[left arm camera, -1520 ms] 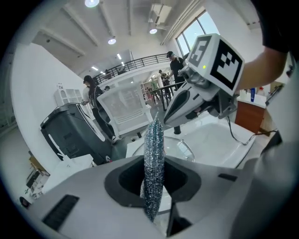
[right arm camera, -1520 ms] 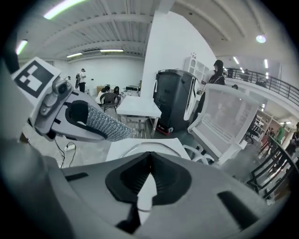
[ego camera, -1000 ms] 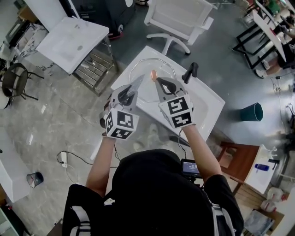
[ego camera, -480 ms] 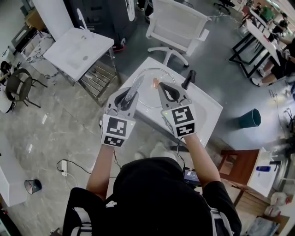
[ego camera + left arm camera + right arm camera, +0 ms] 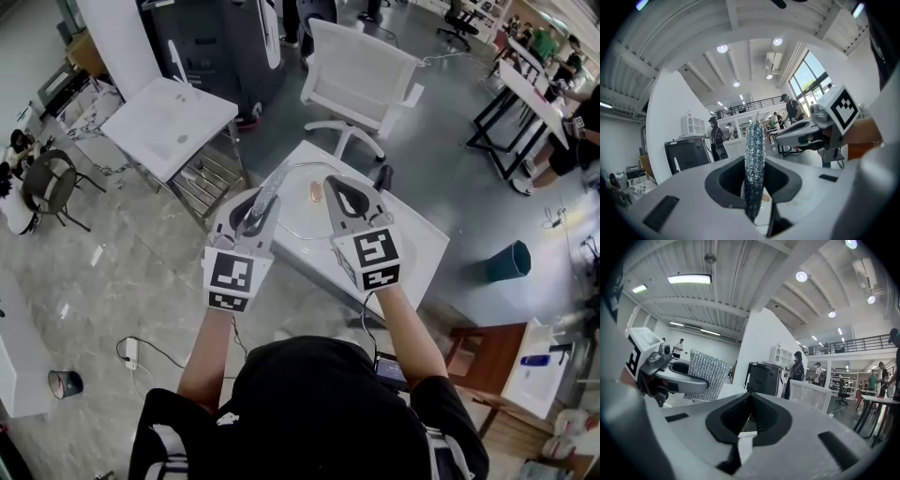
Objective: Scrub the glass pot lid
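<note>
The glass pot lid (image 5: 302,223) lies flat on the white table (image 5: 412,244), its orange knob (image 5: 315,191) pointing up. Both grippers are held level above it, side by side. My left gripper (image 5: 261,204) is shut on a silver sparkly scrub pad (image 5: 270,187), which stands on edge between its jaws (image 5: 754,154) and sticks out past them. My right gripper (image 5: 331,182) is shut with nothing in it; its jaws meet in the right gripper view (image 5: 751,401). That view also shows the pad (image 5: 708,376) at the left. Neither gripper touches the lid.
A dark handle-like object (image 5: 382,175) lies on the table just beyond the right gripper. A white chair (image 5: 361,66) stands behind the table, a second white table (image 5: 169,112) at the left, a teal bin (image 5: 509,260) on the floor at the right.
Both grippers have risen from the lid toward the head camera, side by side. The lid has stayed on the table. The pad is still in the left gripper.
</note>
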The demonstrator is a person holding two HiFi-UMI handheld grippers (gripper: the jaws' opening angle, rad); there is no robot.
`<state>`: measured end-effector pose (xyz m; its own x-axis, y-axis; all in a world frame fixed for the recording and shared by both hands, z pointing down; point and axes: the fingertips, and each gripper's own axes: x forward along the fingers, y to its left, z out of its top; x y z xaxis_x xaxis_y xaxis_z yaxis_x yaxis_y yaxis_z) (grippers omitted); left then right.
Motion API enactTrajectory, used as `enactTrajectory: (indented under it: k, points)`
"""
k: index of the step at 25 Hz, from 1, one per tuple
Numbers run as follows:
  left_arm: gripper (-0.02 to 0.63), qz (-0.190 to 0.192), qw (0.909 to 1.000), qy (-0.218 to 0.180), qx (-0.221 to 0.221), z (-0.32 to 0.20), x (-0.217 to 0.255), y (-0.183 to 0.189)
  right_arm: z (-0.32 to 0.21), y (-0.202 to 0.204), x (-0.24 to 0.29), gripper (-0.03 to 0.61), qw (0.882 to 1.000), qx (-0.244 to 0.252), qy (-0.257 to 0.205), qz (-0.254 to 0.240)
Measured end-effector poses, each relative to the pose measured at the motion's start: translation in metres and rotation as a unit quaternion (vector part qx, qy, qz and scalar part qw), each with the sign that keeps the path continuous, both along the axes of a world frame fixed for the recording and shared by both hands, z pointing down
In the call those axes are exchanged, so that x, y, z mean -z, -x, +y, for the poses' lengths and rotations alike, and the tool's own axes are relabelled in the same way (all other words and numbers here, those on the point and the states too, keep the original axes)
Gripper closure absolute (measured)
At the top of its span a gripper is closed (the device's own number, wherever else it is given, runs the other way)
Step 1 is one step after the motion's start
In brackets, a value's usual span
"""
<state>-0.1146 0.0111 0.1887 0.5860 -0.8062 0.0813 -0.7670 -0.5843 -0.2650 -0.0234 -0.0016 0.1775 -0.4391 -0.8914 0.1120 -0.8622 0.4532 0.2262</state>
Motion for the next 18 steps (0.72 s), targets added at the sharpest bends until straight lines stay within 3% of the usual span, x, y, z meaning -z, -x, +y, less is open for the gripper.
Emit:
enactTrajectory:
  k: [18]
  points:
    - [0.537, 0.035, 0.9985, -0.014, 0.039, 0.028, 0.025, -0.033, 0.025, -0.035, 0.019, 0.580, 0.999, 0.028, -0.017, -0.003]
